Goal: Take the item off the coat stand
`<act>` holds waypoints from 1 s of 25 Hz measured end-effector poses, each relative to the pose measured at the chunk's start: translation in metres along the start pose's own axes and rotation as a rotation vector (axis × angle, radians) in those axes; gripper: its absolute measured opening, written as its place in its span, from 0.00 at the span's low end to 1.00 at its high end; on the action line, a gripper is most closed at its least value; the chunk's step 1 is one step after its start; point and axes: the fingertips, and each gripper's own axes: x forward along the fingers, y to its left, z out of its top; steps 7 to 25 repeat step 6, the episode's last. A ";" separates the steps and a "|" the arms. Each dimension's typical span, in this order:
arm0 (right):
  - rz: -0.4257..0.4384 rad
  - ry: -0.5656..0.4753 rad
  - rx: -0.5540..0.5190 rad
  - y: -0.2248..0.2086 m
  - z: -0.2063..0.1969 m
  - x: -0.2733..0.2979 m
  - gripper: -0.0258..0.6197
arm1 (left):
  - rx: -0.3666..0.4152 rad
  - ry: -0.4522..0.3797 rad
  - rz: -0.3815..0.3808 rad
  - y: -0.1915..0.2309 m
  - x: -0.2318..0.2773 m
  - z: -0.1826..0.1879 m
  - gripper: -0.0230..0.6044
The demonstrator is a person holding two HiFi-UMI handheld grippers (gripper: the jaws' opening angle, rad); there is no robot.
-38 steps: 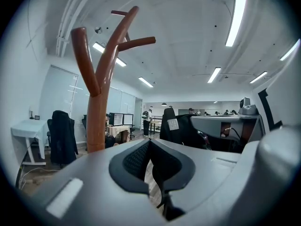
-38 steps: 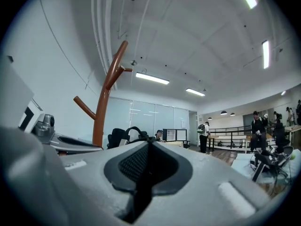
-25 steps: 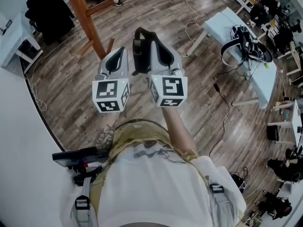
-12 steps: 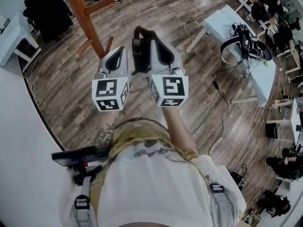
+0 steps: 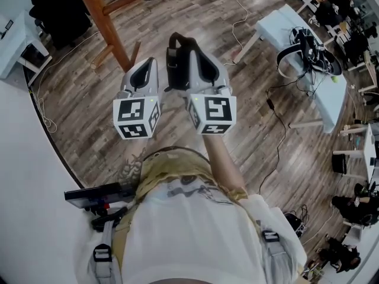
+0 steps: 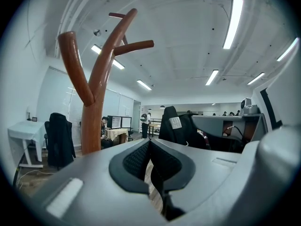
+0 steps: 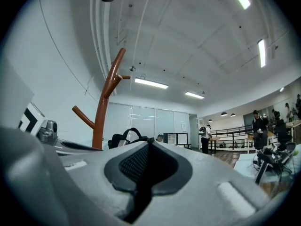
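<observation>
The brown wooden coat stand [image 5: 104, 18] rises at the upper left of the head view, and its branching arms [image 6: 96, 79] [image 7: 104, 98] hang bare. I hold both grippers side by side at waist height, a little short of the stand. My right gripper [image 5: 187, 45] [image 7: 149, 143] is shut on a black strap-like item [image 5: 175, 70]. The item pokes out past the jaw tips, drapes down the gripper's left side and fills the slit between the pads as a dark strip [image 7: 141, 192]. My left gripper [image 5: 145, 65] [image 6: 149, 143] is shut and holds nothing.
A white table [image 5: 278, 25] at the right carries a black headset and cables [image 5: 308, 49]. A cable [image 5: 277, 123] trails over the wood floor. A black chair [image 5: 56, 7] and a white desk [image 5: 18, 49] stand at the upper left. People sit far off.
Both grippers keep their places and their grip. The coat stand has slid slightly toward the top left of the head view.
</observation>
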 end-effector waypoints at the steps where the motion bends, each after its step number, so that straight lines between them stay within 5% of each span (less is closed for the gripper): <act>1: 0.002 0.002 0.001 0.001 -0.001 0.000 0.06 | -0.001 0.001 0.001 0.001 0.000 0.000 0.04; 25: 0.014 0.008 0.002 0.006 -0.005 -0.004 0.06 | -0.011 0.008 0.005 0.002 -0.005 -0.007 0.04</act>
